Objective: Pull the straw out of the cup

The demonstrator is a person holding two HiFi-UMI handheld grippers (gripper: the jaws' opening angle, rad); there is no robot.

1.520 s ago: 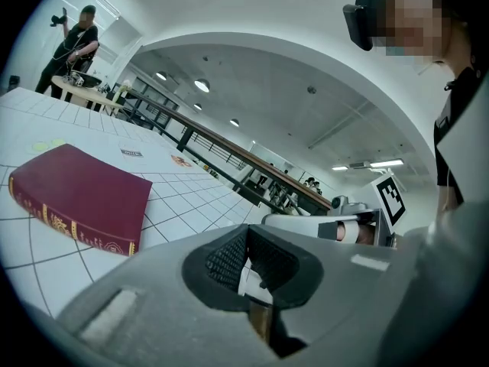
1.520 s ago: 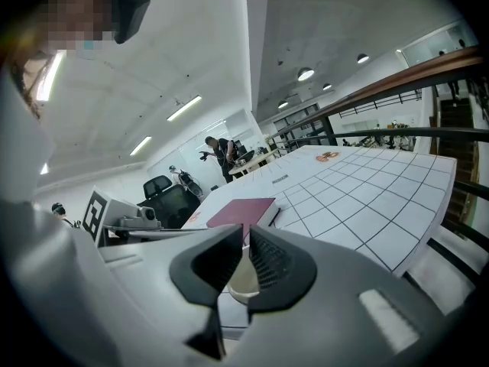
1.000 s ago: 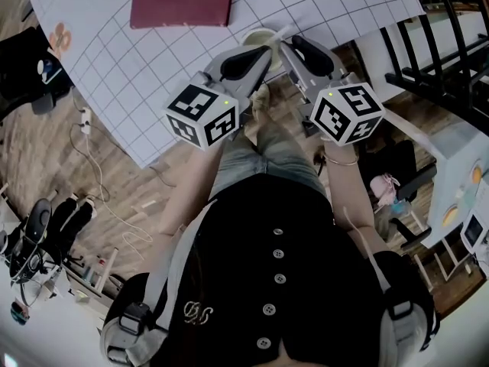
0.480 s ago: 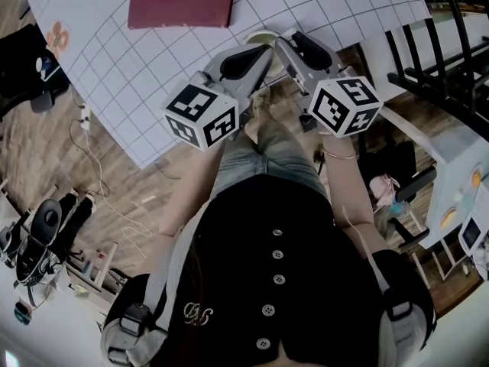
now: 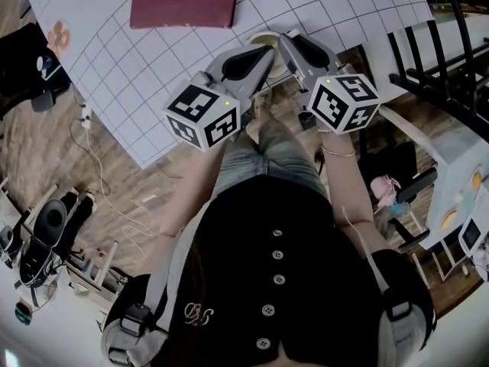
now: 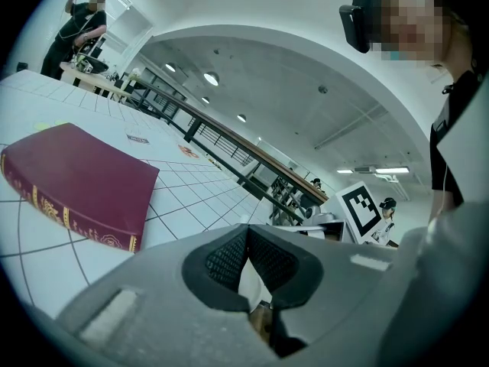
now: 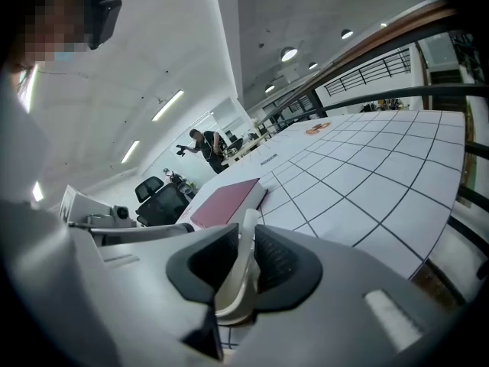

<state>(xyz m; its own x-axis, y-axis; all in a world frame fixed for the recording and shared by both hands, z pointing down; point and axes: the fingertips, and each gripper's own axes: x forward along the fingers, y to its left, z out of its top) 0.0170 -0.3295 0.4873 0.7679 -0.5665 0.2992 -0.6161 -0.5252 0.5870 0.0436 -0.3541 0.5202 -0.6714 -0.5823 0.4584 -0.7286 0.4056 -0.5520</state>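
A white cup (image 5: 263, 40) stands at the near edge of the gridded table (image 5: 137, 75). My left gripper (image 5: 265, 61) is shut on it, and the cup's wall (image 6: 250, 283) sits pinched between the pads of the left gripper (image 6: 248, 254). The white straw (image 7: 247, 232) rises from the cup's rim (image 7: 231, 303) between the jaws of my right gripper (image 7: 244, 260). Those jaws have just been closing; the straw leans on one pad and a dark gap shows at the other. From above, the right gripper (image 5: 286, 44) hides the straw.
A dark red book (image 5: 182, 1) lies flat on the table beyond the cup. Black railings (image 5: 443, 67) stand at the right. Cables and gear litter the wooden floor at the left. The person's legs are right below the cup.
The right gripper has sunk a little toward the cup and now covers the straw tip that showed beside it a second ago. The left gripper and the cup have not moved.
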